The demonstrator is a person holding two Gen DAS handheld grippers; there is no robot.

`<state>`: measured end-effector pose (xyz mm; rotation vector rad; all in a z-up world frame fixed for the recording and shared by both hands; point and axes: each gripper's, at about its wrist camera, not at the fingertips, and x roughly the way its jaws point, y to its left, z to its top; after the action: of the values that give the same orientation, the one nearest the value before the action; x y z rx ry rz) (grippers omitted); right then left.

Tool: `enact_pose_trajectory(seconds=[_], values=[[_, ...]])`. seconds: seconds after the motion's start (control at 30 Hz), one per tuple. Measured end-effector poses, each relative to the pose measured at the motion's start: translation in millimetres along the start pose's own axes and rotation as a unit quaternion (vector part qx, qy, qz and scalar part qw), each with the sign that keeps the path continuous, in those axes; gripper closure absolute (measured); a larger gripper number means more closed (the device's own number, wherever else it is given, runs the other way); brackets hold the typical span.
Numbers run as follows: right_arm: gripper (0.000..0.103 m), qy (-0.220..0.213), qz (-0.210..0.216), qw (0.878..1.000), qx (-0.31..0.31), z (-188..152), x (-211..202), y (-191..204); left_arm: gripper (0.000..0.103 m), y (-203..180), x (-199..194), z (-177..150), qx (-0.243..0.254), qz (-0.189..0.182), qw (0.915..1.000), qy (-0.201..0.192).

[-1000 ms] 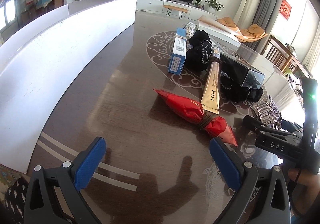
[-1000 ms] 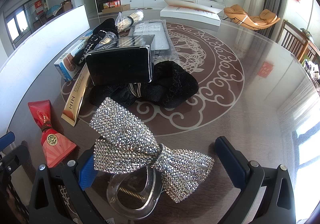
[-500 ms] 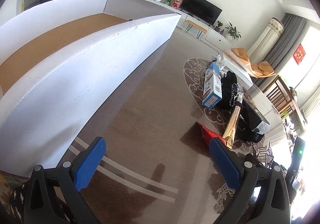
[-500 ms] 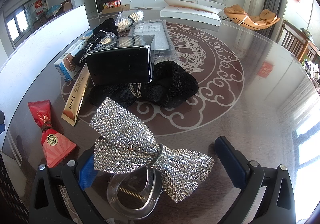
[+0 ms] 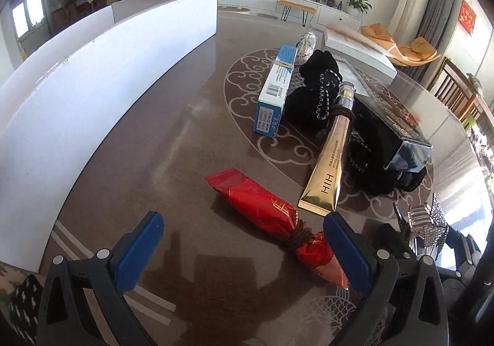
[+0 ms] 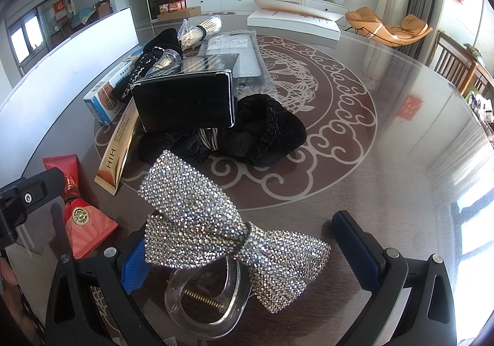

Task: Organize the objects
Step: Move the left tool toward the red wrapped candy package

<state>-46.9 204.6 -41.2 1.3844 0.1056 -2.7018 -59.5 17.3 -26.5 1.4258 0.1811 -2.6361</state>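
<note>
the left gripper (image 5: 244, 253) has its jaws spread wide and holds nothing, poised over the bench (image 5: 160, 142); the knotted end of a red packet (image 5: 271, 216) lies just inside its right-hand blue pad, the rest of the packet angling away across the bench. just beyond the packet lies a gold tube (image 5: 332, 160), its cap end resting on black fabric pieces (image 5: 318, 89), with a blue and white carton (image 5: 276, 89) beside them and a glossy black box (image 5: 392, 120) on top of the pile. a long white tray wall (image 5: 102, 68) runs along the bench's left edge. the right gripper (image 6: 256, 253) also stands wide open with nothing gripped; a rhinestone bow hair clip (image 6: 222, 222) lies on the bench between its pads, the clear claw nearest the camera. whether the bow touches the left pad cannot be told. behind it, toward the bench's middle, sits the black box (image 6: 185, 102) on a black scrunchie (image 6: 262, 136).
</note>
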Motion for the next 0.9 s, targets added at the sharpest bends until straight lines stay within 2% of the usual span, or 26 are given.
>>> enact_pose_trajectory(seconds=[0.07,0.17,0.4,0.57,0.7,0.8,0.87,0.9], values=[[0.000,0.000,0.000,1.000,0.000,0,0,0,0.000,5,-2,-7,0.007,0.007,0.9999,-0.011],[0.000,0.000,0.000,1.000,0.000,0,0,0,0.000,26,-2,-13,-0.005,-0.014,0.9999,-0.001],[0.000,0.000,-0.001,1.000,0.000,0,0,0,0.000,72,-2,-11,-0.034,-0.022,0.9992,0.006],[0.000,0.000,0.000,1.000,0.000,0,0,0,0.000,106,-20,-4,-0.076,-0.065,0.9949,-0.012],[0.000,0.000,0.000,1.000,0.000,0,0,0,0.000,131,-32,-4,-0.127,-0.102,0.9864,-0.021],[0.000,0.000,0.000,1.000,0.000,0,0,0,0.000,124,-31,-9,-0.146,-0.130,0.9807,-0.014],[0.000,0.000,0.000,1.000,0.000,0,0,0,0.000,99,-26,-9,-0.125,-0.122,0.9846,-0.010],[0.000,0.000,0.000,1.000,0.000,0,0,0,0.000,85,-22,-8,-0.110,-0.105,0.9884,-0.006]])
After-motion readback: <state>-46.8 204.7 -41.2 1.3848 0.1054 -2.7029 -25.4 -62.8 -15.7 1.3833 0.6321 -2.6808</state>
